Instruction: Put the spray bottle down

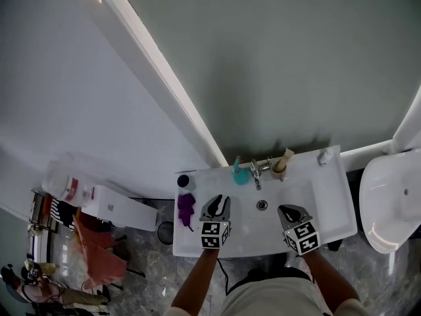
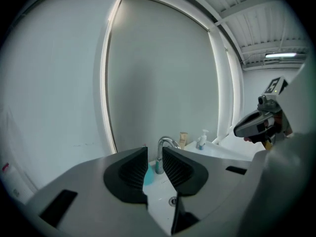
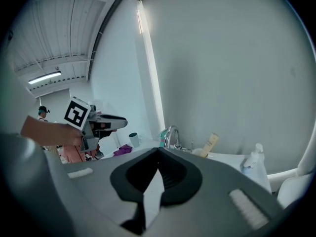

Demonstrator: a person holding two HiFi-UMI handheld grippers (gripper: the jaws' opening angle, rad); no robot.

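bottle: teal spray bottle [image 1: 240,174] stands, upright as far as can be told, on the back ledge of the white sink [image 1: 316,206], just left of the faucet [image 1: 256,173], centre of the head view; neither gripper touches it.
handling: looks small and plastic, so likely light; walls probably give a little under a squeeze; smooth, and maybe wet this close to the tap, so slippery. narrow base, could tip on a nudge.
hold point: best judged to be across the body below the spray head, jaws level, clear of the trigger.
left gripper [image 2: 154,151]: jaws partway apart with a narrow gap, nothing between the pads; bottle and faucet only show through the gap, well beyond. hangs over the left part of the basin.
right gripper [image 3: 158,150]: jaws pressed together at the tips, pinching nothing; over the right part of the basin.
task read: bottle looks already set down; what remains is keeping clear of it.
neighbours: purple cloth [image 1: 186,208] and dark cup [image 1: 183,181] at the sink's left edge; pump bottle [image 1: 323,156] at its upper right corner.
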